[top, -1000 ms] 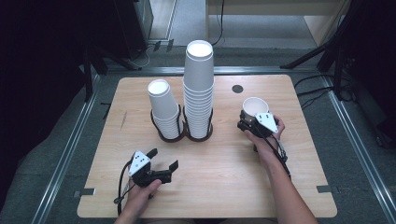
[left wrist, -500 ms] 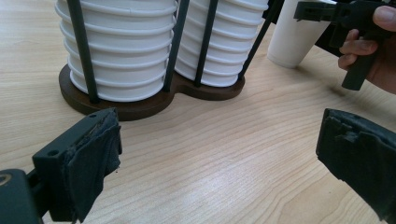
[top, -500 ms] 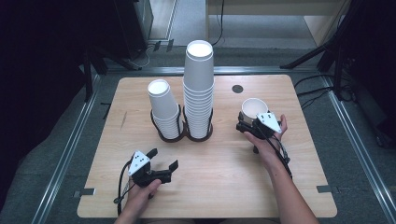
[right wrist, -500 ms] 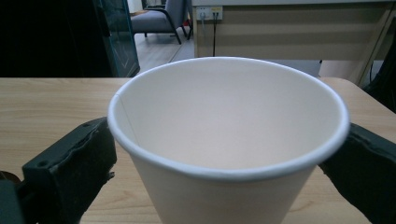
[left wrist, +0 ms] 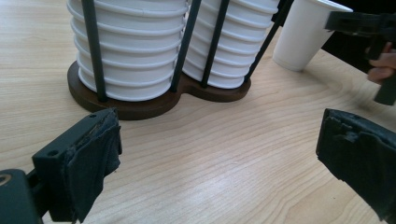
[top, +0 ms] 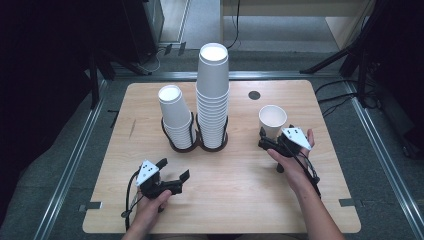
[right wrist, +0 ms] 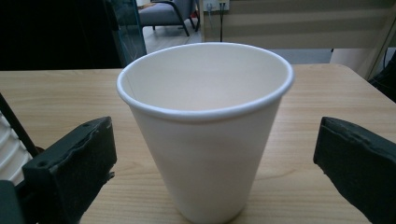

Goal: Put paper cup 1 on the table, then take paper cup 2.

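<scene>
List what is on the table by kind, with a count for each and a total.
Stacks of white paper cups: 2 (short, tall)
Single white paper cup: 1
Dark cup holder: 1
Handheld grippers: 2 (left, right)
Total: 6

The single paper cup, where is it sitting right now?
In the high view the single paper cup stands upright on the table's right side, right of the cup stacks, just ahead of the right hand-held gripper's open jaws.
</scene>
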Demonstrator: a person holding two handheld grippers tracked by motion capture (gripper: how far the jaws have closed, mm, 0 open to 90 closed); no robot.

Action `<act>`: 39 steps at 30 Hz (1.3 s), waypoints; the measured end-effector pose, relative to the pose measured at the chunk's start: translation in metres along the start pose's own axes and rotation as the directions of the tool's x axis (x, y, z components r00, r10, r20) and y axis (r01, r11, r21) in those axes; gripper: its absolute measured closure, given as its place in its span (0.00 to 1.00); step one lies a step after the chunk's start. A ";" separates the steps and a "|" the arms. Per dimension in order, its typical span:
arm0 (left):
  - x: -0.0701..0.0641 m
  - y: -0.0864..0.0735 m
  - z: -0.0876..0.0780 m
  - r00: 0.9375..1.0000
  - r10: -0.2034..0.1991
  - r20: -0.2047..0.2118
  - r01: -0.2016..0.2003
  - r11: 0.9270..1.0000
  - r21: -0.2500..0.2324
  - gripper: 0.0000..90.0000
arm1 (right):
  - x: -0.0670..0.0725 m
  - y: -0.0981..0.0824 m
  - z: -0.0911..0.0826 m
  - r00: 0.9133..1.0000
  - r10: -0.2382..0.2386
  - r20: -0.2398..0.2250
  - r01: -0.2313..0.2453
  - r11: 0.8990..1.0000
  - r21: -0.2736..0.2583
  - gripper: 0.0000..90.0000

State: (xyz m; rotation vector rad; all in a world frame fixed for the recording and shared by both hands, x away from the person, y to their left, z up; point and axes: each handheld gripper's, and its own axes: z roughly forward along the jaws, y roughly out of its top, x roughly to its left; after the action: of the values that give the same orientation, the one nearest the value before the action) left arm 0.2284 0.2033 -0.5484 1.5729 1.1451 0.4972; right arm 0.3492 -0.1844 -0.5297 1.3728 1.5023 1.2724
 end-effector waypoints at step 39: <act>-0.056 0.084 0.029 0.993 0.105 -0.046 -0.109 0.988 -0.107 0.00 | 0.060 0.120 -0.096 0.963 -0.072 -0.258 0.018 0.979 -0.205 0.00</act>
State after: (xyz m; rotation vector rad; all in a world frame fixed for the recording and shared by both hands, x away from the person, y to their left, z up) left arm 0.2607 0.1439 -0.4686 1.5406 1.0495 0.6548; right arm 0.2797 -0.1509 -0.3838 1.0645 1.5214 1.5807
